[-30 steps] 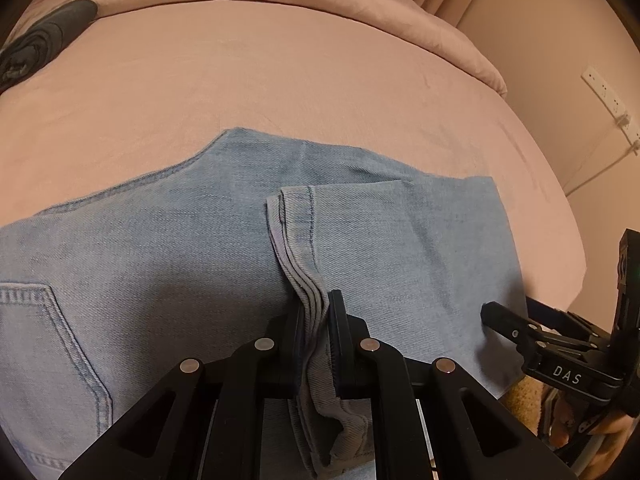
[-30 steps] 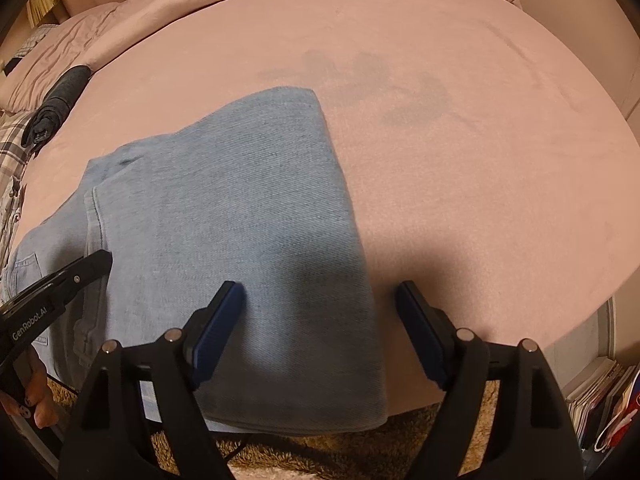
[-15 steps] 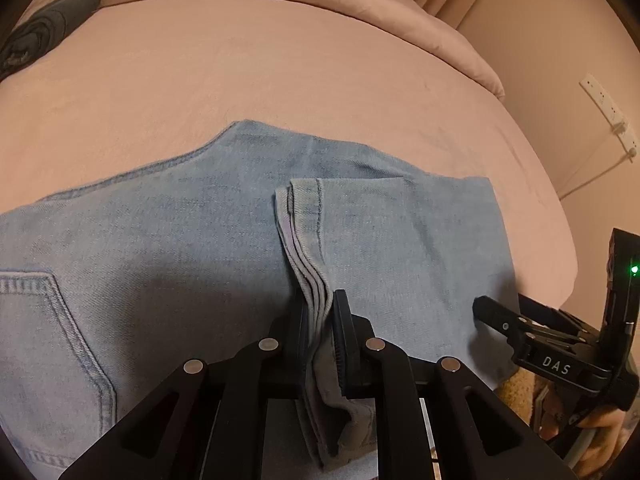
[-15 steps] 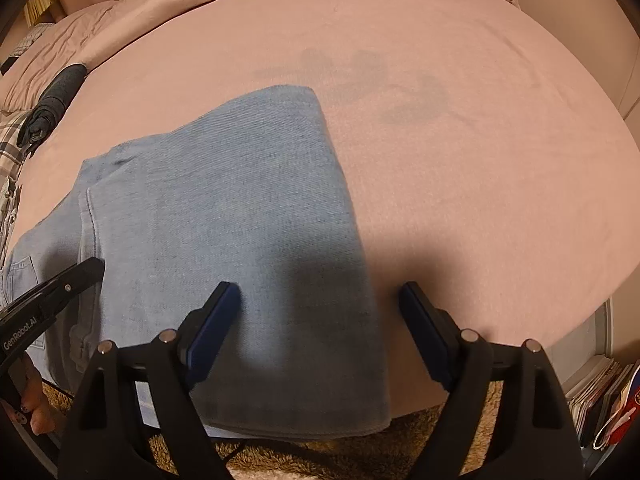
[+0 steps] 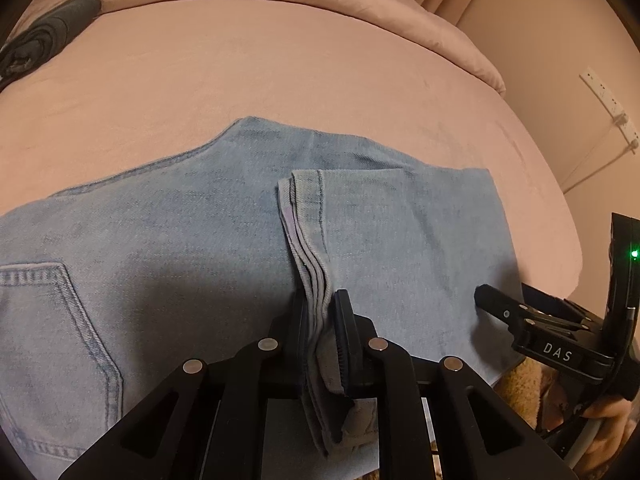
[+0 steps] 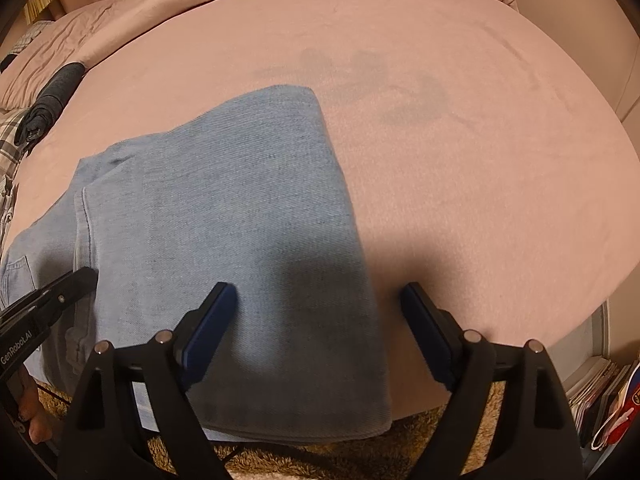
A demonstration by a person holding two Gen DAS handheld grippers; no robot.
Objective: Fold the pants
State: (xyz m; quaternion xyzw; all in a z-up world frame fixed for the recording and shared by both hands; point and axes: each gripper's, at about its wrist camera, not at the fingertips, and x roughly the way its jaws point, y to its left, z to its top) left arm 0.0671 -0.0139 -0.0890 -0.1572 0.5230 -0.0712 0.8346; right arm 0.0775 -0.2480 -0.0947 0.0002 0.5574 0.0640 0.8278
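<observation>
Light blue jeans (image 5: 192,248) lie on the pink bed (image 5: 280,72), with the legs folded back over the seat. In the left wrist view, my left gripper (image 5: 322,300) has the stacked leg hems (image 5: 308,248) between its pads. The jaws are easing apart a little, with the cloth still pressed between them. One of its fingers (image 6: 68,284) shows at the left of the right wrist view. My right gripper (image 6: 320,308) hangs open over the folded end of the jeans (image 6: 240,208), its fingers straddling the fold's right edge with nothing gripped. One right finger (image 5: 500,308) shows beside the jeans.
A dark rolled garment (image 5: 40,44) lies at the bed's far left, beside plaid cloth (image 6: 10,140). A shaggy brown rug (image 6: 340,456) lies below the near bed edge. Books and bags (image 6: 600,396) stand on the floor at the right. A power strip (image 5: 608,100) hangs on the wall.
The left jaws have spread slightly around the hems, which stay between them. The right jaws have widened a touch. Neither hand has shifted noticeably.
</observation>
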